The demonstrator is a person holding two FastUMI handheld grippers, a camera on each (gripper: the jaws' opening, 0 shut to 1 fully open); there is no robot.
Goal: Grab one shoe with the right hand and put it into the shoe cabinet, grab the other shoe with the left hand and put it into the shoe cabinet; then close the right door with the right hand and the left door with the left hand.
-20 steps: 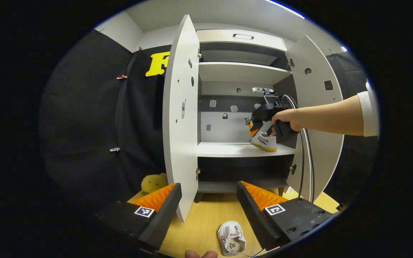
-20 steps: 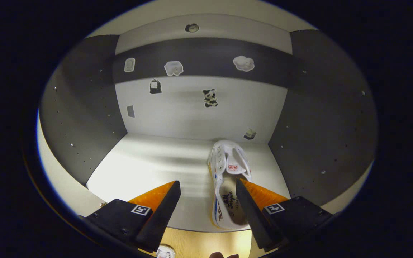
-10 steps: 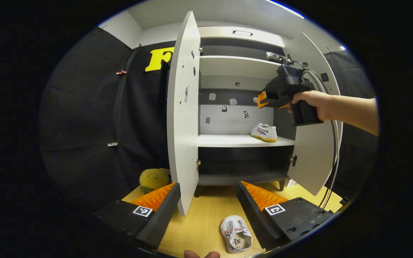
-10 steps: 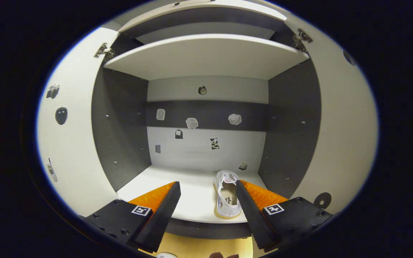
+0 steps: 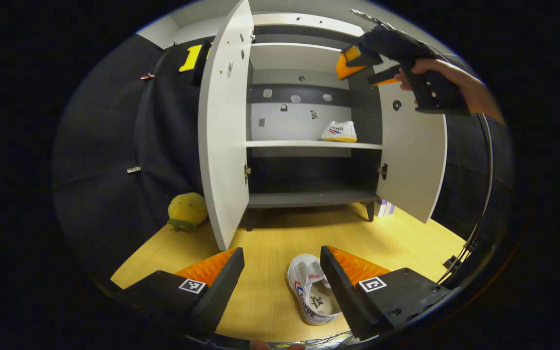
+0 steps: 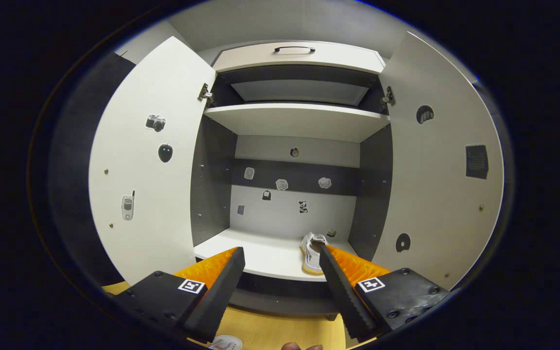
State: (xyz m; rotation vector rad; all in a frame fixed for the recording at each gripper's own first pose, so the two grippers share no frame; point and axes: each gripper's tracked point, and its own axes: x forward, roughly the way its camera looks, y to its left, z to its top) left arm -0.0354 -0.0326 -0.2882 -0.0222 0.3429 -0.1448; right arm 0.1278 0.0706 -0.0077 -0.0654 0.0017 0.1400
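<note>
Right gripper (image 6: 282, 265) pulled back from cabinet (image 5: 309, 146), jaws apart, empty; one shoe (image 5: 339, 131) on mid shelf, frame center. Left gripper (image 5: 282, 265) apart above 2nd shoe (image 5: 311, 294), floor (image 5: 270, 238), bottom center.

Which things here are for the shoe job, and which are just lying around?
For the job: shoe on the shelf, shoe on the floor, shoe cabinet, left door, right door.

Just lying about: yellow plush toy.

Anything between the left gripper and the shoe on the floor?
No. In the left gripper view, the left gripper is open, and the floor shoe already lies between its fingers.
</note>
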